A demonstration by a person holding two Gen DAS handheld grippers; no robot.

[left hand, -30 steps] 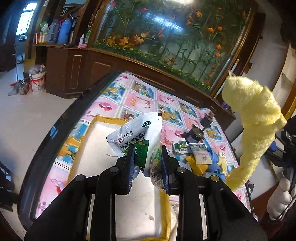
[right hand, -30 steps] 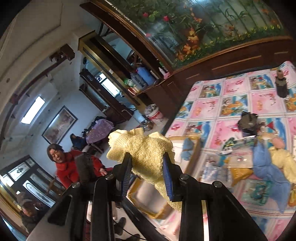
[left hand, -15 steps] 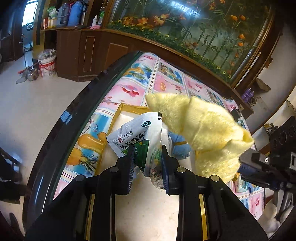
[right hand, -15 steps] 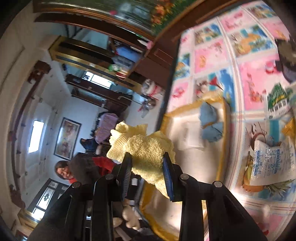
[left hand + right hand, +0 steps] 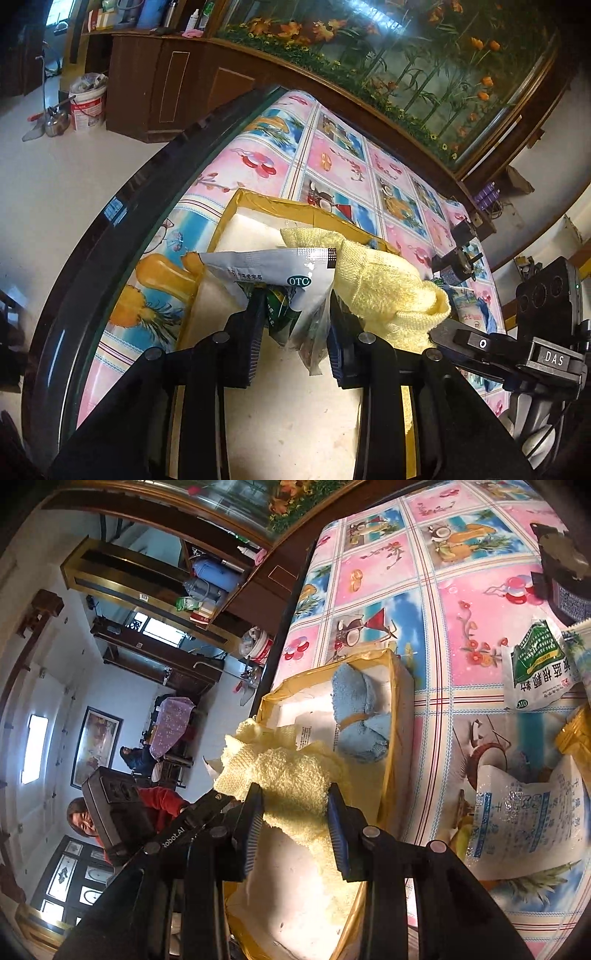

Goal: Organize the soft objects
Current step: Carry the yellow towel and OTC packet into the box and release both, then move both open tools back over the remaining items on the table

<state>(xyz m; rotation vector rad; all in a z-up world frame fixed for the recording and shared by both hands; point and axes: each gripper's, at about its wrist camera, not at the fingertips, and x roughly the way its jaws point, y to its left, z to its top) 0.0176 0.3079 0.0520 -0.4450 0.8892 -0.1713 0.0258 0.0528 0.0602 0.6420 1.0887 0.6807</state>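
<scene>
Fingers point(image 5: 255, 823) pinch yellow towel point(image 5: 295, 786) over tray point(image 5: 400, 716), tablecloth point(image 5: 391, 579).

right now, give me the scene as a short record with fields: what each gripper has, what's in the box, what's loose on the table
left gripper: shut on sachets, white and green with OTC mark, over the box
right gripper: shut on yellow towel, over the box
box: shallow, yellow-taped rim, white inside
in box: blue towel, rolled, at the far end
loose on table: green-and-white sachet; white-and-blue sachet
table: pink and blue patterned cloth
</scene>
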